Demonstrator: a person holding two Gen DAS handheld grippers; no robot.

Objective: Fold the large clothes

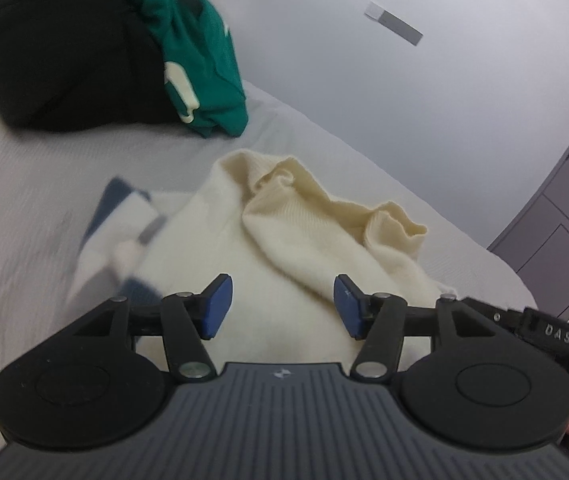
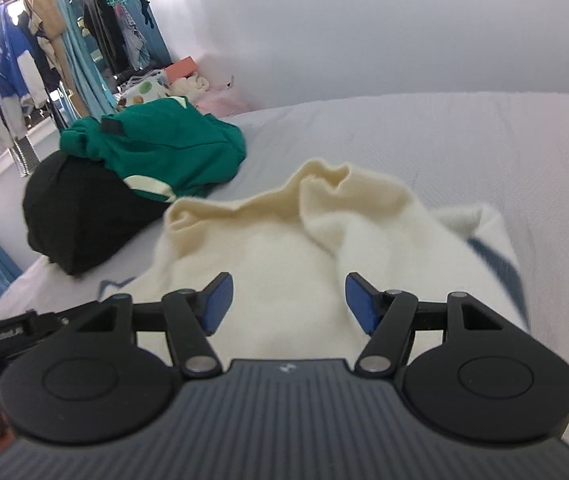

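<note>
A cream knitted sweater (image 1: 284, 240) with navy and white parts lies bunched on the pale grey bed; it also shows in the right wrist view (image 2: 276, 240). Its ribbed edge is rumpled on top. A navy-and-white part (image 1: 120, 220) sticks out on its left side, blurred. My left gripper (image 1: 282, 306) is open and empty, just above the sweater's near side. My right gripper (image 2: 288, 304) is open and empty, also over the sweater's near side. Whether the pads touch the cloth cannot be told.
A green garment (image 1: 200, 60) lies on a black garment (image 1: 64, 56) farther back on the bed (image 1: 24, 208); both show in the right wrist view too: green (image 2: 164, 148), black (image 2: 80, 216). White wall behind. A grey cabinet (image 1: 556, 220) stands right. Hanging clothes (image 2: 24, 60) at far left.
</note>
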